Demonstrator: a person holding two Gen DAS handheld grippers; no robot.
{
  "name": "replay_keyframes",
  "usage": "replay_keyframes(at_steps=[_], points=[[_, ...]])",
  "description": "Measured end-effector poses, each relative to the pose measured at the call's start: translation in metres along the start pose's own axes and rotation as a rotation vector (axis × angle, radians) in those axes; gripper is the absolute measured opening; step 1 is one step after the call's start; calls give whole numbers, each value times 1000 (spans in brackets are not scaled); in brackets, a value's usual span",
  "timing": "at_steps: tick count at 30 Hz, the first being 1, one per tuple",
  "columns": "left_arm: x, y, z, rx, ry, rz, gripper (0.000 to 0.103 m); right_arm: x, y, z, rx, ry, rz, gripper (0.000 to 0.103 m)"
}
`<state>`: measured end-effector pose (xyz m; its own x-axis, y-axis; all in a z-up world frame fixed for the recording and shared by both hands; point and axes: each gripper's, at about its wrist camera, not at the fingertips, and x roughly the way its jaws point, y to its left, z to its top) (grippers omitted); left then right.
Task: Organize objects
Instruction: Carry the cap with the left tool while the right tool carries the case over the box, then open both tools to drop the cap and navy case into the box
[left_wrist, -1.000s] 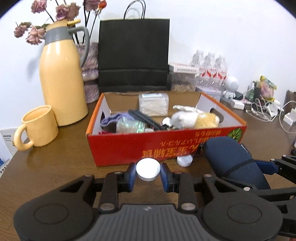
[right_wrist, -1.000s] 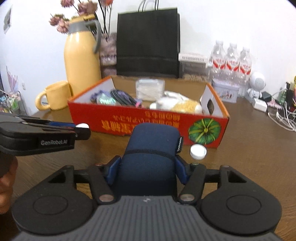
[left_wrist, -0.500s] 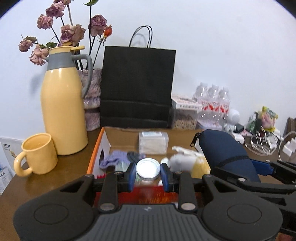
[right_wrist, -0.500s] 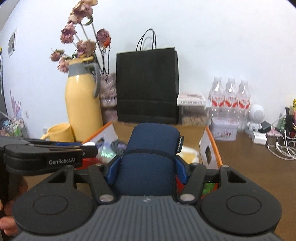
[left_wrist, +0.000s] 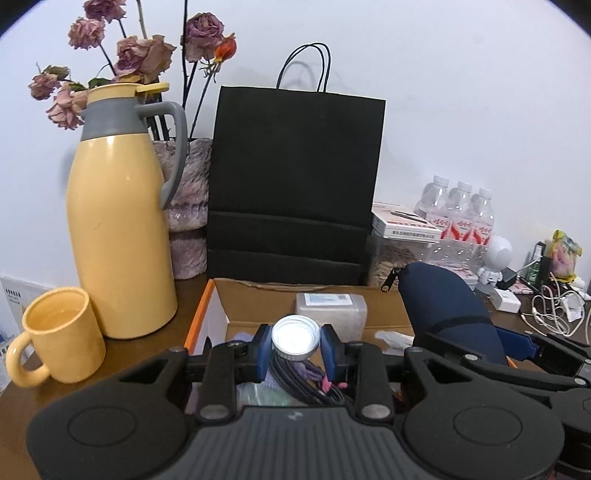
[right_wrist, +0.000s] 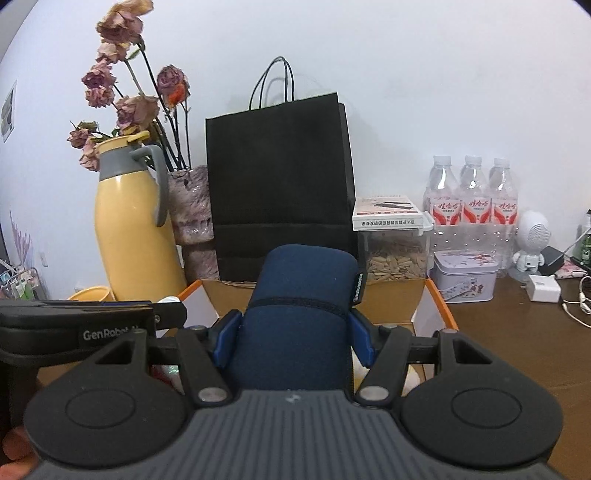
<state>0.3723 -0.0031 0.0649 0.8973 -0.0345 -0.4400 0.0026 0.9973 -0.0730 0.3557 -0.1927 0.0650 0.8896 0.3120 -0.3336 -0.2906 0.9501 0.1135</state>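
Here both loads hang over the open cardboard box (left_wrist: 384, 295) at the worktop's back edge. The right gripper (right_wrist: 293, 336) has its jaws closed on the navy pouch (right_wrist: 303, 295); the left gripper (left_wrist: 295, 349) pinches the small white jar (left_wrist: 295, 336). Depositing seems underway: next, lower each inside, then release.

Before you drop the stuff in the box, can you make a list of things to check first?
1. Left gripper pinching the white cap: ok.
2. Right gripper squeezing the blue pouch: ok.
3. Both above the open cardboard box: ok.
4. Free spot under the cap: not ok, black cables lie there.
5. Free spot under the pouch: cannot tell, the pouch hides it.
6. Yellow mug clear of the box: ok.
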Motion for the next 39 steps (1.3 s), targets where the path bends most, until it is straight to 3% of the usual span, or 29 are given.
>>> replay_keyframes(at_steps=[16,18,19,20,21,22,23,29,39], points=[[50,-7,2,50,33,42,27,48,-17,-1,-39,53,-2,63],[51,-7,2,54,42,58,42,52,-17,-3,-45,75,-5,67],[52,-7,2,56,47,72,70,53,-17,-4,-50,85,-11,71],[53,-8,2,57,43,85,94,54,-16,-5,-63,89,-20,81],[52,-8,1,60,32,102,100,54,-15,-6,-77,87,-35,88],[51,-8,0,65,18,116,101,53,-14,-7,-84,84,-47,98],[50,-9,1,69,15,125,101,53,-14,-7,-92,80,-53,102],[50,-7,-1,59,31,134,102,48,-17,-9,-98,70,-62,103],[10,-13,-13,21,-42,97,102,-1,-34,-17,-117,10,-75,103]])
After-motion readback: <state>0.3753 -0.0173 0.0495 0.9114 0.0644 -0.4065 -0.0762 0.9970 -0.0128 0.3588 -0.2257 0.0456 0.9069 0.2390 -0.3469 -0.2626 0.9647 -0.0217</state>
